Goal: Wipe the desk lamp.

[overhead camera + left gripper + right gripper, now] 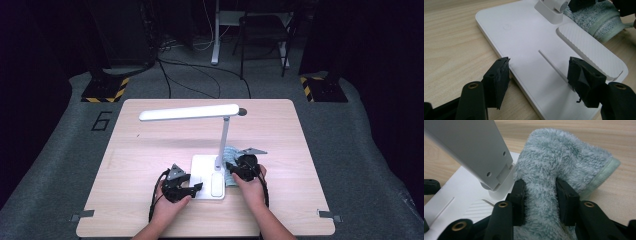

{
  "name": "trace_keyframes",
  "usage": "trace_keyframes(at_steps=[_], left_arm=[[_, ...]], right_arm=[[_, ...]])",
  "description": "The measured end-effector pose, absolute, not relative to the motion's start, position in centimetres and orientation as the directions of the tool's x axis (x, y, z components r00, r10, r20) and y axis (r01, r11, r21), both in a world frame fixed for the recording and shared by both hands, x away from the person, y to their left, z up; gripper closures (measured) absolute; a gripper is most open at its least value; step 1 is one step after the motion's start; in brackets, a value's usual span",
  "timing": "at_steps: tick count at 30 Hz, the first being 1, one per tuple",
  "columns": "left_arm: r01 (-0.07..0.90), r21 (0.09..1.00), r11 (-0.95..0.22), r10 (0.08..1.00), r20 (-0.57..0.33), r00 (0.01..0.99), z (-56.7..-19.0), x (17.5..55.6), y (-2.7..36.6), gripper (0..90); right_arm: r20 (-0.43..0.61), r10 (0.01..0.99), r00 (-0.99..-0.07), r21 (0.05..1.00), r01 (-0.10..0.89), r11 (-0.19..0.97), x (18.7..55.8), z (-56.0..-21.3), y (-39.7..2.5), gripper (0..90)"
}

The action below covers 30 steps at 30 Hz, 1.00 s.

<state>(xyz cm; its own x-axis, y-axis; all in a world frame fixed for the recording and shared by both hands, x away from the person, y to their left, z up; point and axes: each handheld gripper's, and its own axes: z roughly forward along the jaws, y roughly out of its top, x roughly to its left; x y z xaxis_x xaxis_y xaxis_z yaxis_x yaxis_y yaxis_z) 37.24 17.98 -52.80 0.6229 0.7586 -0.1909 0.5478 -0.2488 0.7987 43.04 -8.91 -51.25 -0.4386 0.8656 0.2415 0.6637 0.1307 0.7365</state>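
A: Right gripper view, item one: fluffy pale blue-green cloth, bunched, lying on the light wooden table against the foot of the lamp's upright. Right gripper clenched on a fold of it, one jaw on each side.

B: Item two?

A: White desk lamp with flat rectangular base, slim upright stem and long horizontal light bar. Base sits near the table's front middle; cloth touches its right edge.

B: Left gripper?

A: Released, jaws spread wide, straddling the near left edge of the base; one jaw over bare wood, the other over the base beside its ribbed white pad.

B: Surroundings?

A: High view: grey floor, black cables, dark chair behind.
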Motion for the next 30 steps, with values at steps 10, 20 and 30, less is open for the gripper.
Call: trace_keyframes(at_steps=[10, 20, 30], left_arm=[[0.543, 0.801, -0.254, 0.76, -0.182, 0.623, -52.8, 37.1, 17.9, 34.6], [0.544, 0.801, -0.252, 0.76, -0.184, 0.623, -52.8, 37.1, 17.9, 34.5], [0.544, 0.801, -0.252, 0.76, -0.184, 0.623, -52.8, 37.1, 17.9, 34.5]], right_arm=[[0.258, 0.849, -0.462, 0.749, 0.651, 0.127, 42.6, -50.3, -9.3, 70.6], [0.376, 0.796, -0.474, 0.745, 0.665, 0.044, 42.0, -48.8, -9.6, 69.4], [0.414, 0.777, -0.474, 0.751, 0.661, 0.003, 42.4, -51.6, -9.7, 59.9]])
